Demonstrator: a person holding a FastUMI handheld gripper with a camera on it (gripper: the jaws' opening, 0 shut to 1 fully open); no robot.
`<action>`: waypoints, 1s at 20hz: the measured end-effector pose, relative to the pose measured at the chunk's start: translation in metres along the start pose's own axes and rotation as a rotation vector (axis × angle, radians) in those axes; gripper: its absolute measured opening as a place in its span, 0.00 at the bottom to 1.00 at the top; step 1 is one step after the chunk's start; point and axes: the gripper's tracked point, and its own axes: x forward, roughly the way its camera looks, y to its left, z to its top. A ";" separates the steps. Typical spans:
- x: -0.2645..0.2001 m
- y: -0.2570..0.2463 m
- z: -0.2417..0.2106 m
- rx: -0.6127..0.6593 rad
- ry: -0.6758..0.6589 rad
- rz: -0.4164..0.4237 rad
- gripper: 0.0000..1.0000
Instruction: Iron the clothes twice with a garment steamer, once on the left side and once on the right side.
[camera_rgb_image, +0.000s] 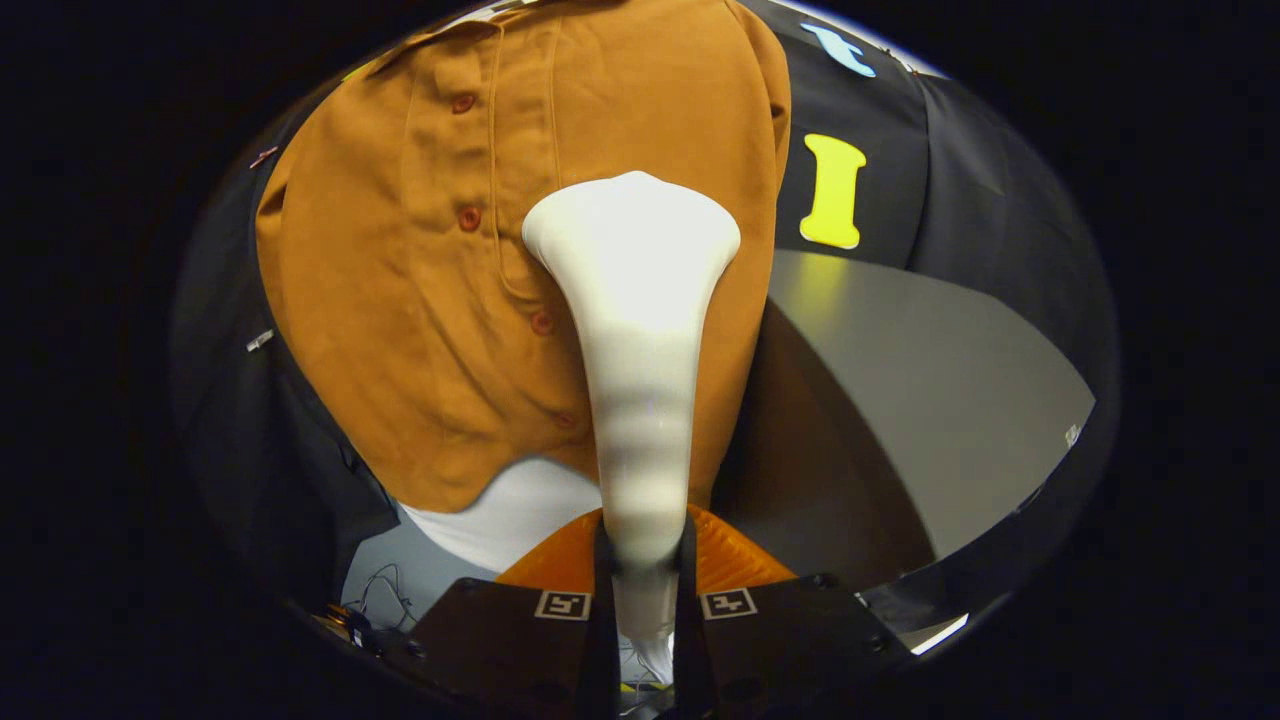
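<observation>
A brown button-up shirt hangs in front of the black cloth wall, with a white undershirt showing below its hem. A white garment steamer rises from between my fingers, its wide head against the shirt just to the right of the button row, at mid height. My gripper is shut on the steamer's narrow handle, both fingers pressing its sides.
A grey table lies to the right of the shirt, with the shirt's shadow on it. Cables lie low on the left beside the fingers. Black cloth walls the booth on both sides.
</observation>
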 end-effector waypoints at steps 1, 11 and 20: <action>0.002 0.000 -0.009 -0.001 0.018 -0.007 0.25; -0.019 0.005 -0.068 -0.031 0.151 0.021 0.25; -0.082 0.023 0.001 -0.039 -0.078 0.066 0.25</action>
